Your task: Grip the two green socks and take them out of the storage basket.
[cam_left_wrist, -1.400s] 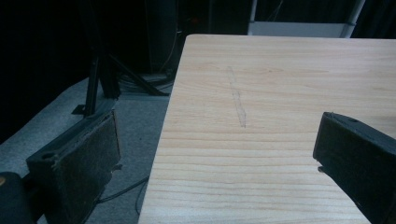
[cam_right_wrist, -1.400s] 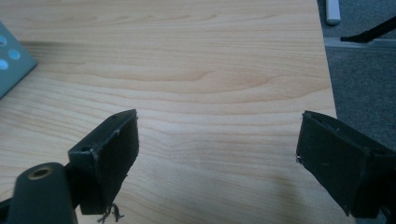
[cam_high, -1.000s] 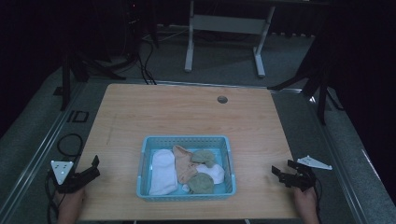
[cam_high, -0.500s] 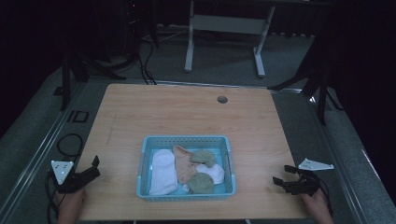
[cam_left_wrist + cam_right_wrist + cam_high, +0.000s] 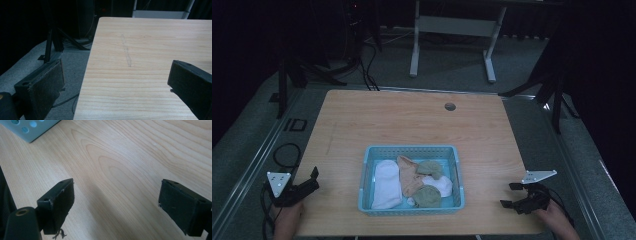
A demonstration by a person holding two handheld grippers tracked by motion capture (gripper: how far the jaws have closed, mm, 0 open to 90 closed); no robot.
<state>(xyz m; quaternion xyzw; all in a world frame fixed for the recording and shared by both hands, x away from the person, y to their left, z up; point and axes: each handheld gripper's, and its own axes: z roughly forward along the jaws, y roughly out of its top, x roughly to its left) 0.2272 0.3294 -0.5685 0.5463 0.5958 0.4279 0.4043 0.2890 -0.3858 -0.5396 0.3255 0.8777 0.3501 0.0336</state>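
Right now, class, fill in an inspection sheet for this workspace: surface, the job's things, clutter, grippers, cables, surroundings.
Surface: wooden table, a faint scuff on it in the left gripper view, a round hole near the far edge.
Job's things: blue basket holding a white cloth, a peach cloth and two olive pieces.
Clutter: nothing seen.
Grippers: left gripper open at the table's left edge; right gripper open over the near right corner; both hold nothing.
Cables: one coils on the floor by the left gripper.
Surroundings: dark room, grey carpet, white table frame behind.

Wooden table (image 5: 377, 120); blue basket (image 5: 412, 152) directly on it
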